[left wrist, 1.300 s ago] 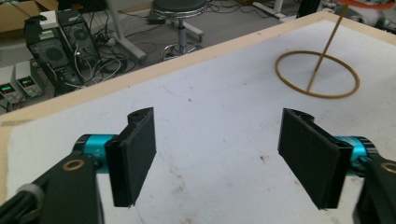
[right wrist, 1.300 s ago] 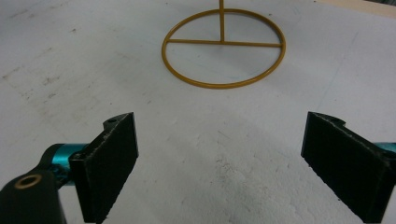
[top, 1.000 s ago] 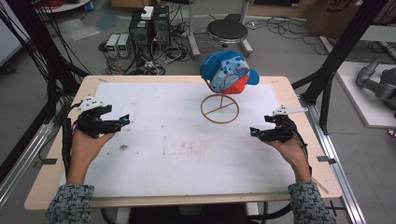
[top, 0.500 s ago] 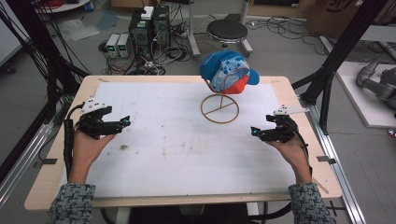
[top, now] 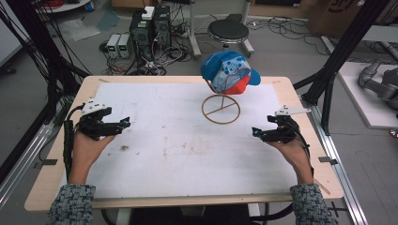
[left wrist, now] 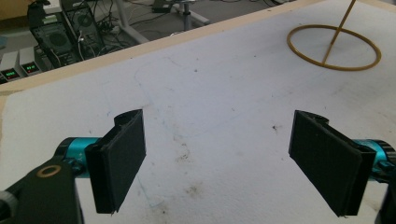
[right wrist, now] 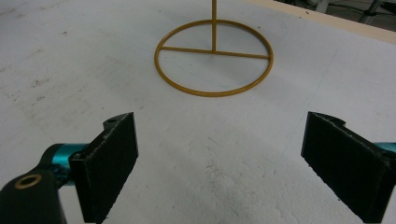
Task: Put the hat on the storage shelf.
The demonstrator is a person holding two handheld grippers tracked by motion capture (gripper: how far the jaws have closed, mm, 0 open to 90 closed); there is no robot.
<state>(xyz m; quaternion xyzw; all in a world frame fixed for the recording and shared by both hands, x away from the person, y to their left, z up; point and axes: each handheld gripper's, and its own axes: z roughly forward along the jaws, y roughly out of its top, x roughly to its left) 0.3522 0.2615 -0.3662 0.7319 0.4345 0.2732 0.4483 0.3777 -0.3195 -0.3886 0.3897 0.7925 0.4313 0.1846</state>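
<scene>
Black grippers (top: 123, 124) (teal joints); grey speckled sleeves (top: 72, 205).

No text, label or number is clear enough to read

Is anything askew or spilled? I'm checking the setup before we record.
Nothing stands out. The cap sits on its stand. The mat has only small dark marks, and both hand-held grippers, left and right, are open.
</scene>
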